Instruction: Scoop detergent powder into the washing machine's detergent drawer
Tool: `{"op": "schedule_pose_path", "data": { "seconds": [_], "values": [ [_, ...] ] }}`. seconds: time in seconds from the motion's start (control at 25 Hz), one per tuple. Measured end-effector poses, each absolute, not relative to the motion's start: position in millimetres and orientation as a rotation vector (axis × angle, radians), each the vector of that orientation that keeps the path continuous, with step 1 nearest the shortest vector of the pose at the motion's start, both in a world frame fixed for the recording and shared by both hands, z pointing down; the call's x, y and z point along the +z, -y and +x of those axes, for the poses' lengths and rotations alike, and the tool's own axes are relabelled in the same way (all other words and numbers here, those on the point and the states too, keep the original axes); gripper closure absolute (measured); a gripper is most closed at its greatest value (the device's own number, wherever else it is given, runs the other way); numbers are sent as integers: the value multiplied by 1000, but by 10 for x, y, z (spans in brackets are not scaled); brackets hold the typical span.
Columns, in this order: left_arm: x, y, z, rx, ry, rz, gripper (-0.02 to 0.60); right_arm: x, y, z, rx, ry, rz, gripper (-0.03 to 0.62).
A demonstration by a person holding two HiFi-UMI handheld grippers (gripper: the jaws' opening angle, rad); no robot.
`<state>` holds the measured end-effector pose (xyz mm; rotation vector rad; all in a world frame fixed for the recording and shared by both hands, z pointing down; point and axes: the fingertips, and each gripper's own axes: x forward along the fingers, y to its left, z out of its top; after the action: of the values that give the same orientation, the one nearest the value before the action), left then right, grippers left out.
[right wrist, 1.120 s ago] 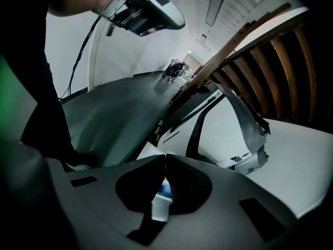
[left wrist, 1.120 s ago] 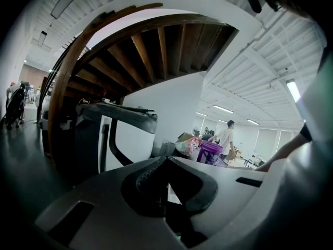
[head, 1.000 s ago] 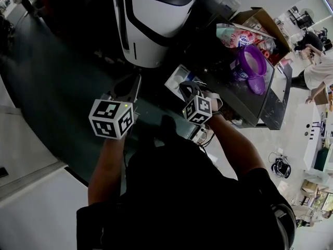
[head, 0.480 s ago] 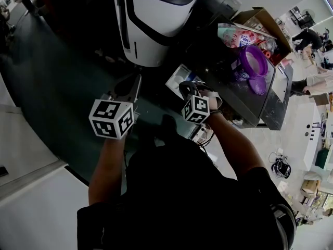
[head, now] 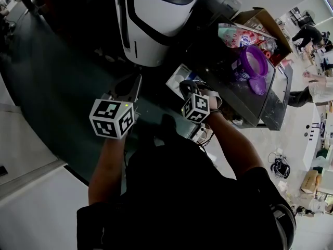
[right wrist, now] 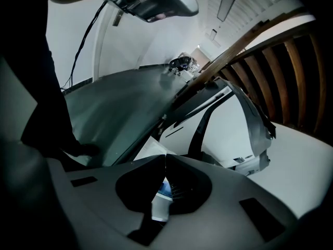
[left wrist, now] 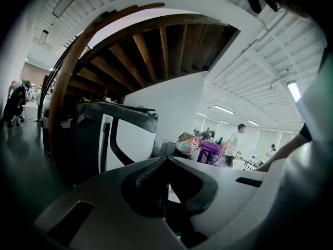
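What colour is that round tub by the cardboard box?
The round tub is purple; the head view shows it best.

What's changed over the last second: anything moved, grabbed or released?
Nothing taken or let go. Only a white-shirted person in the background shifted. The left gripper and right gripper stay put, jaws together, the right one by the white detergent drawer.

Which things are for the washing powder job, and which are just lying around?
For the job: washing machine, detergent drawer, purple tub (probably the powder), right gripper.
Just lying about: cardboard box, cables on the floor.
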<state>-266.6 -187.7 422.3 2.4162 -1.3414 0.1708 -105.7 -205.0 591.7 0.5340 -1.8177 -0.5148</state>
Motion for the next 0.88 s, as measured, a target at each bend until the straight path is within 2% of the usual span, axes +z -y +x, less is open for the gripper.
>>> {"op": "schedule_pose_path", "data": {
  "seconds": [0.44,0.72,0.88],
  "values": [
    [4245,1879,-2659,169,1302,2433,574,5729,2167,-974,-179,1990,741,576],
    [4282,1902,-2607,179,1248,2451,574,5577,2289,-699,290,2159,1029,576],
    [4267,1966,-2527,191,1213,2472,574,5361,2314,-610,441,2235,1126,576]
  ]
}}
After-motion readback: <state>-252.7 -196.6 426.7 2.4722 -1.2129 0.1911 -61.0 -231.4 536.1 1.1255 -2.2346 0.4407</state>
